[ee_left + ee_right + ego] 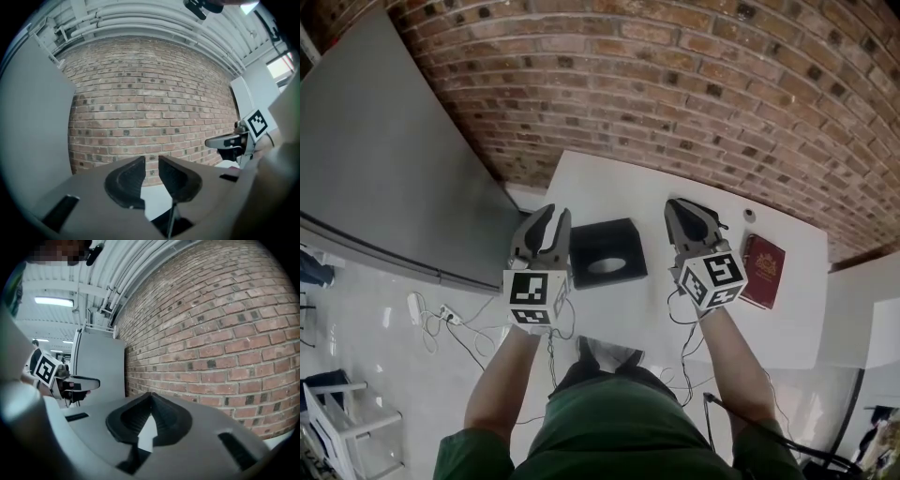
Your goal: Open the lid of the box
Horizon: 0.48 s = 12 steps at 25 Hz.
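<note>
1. Black rectangular box point(607, 253), with a pale oval patch on its top, sits on the white table point(619, 187), and in the head view it lies between our two grippers. From up here its lid looks closed and nothing is touching it.
2. Just to its left we hold the left gripper point(551, 214). Its own view shows the dark ribbed jaws point(151, 159) parted by a narrow gap, with only brick and table behind the gap, so that hand grasps nothing.
3. On the other side is the right gripper point(680, 204). Its view point(150, 394) shows the jaws clenched tip to tip, and they are empty too.
4. Both tools point roughly level at the red brick wall point(675, 84), not down at the table, and they look well clear of the box.
5. Further right on the table lies a flat dark-red case with a gold emblem point(763, 270), apart from the black box.
6. We judge the opening step hasn't started, since neither hand is placed to work.
7. Next, both grippers need tipping downward and lowering to the box. The right jaws need to spread, one hand should steady the body, and the other has to find the lid's edge. From here we can't tell where the lid's seam or hinge runs.
</note>
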Motion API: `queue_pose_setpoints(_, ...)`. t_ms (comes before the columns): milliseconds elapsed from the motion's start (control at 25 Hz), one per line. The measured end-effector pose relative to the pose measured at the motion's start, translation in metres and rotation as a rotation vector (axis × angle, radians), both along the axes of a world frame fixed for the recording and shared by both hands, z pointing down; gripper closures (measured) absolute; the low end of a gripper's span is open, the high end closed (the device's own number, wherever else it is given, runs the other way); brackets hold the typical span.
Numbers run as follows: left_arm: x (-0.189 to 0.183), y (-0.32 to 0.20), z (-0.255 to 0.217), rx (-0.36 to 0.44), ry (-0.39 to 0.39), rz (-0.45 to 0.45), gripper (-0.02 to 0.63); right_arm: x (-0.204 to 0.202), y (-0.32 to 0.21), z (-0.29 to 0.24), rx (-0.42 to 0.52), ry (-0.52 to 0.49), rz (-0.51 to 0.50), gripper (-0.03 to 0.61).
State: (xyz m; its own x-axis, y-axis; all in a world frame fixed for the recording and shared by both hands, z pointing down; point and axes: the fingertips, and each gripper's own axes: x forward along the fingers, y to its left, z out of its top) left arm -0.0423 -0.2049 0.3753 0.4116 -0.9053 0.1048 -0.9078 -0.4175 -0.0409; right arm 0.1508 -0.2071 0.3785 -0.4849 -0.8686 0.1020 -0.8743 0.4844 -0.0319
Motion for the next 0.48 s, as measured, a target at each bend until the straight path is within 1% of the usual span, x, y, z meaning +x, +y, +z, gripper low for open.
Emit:
queue_pose_setpoints(120,0.007,0.008,-0.007,0.006,0.017,0.019,0.567,0.0,0.008,-0.006,0.018,0.004,-0.001,0.574)
queue_pose_setpoints(200,0.011,0.014,-0.011,0.012,0.02,0.035,0.579,0.0,0.014,-0.009,0.034,0.014,-0.002,0.574)
queue_pose_setpoints(320,0.014,0.024,-0.018,0.03,0.018,0.052,0.59,0.0,0.023,-0.016,0.063,0.027,0.005,0.574)
queue_pose_setpoints(480,0.01,0.03,-0.03,0.067,0.003,0.038,0.592,0.004,0.034,-0.031,0.102,0.022,0.027,0.575)
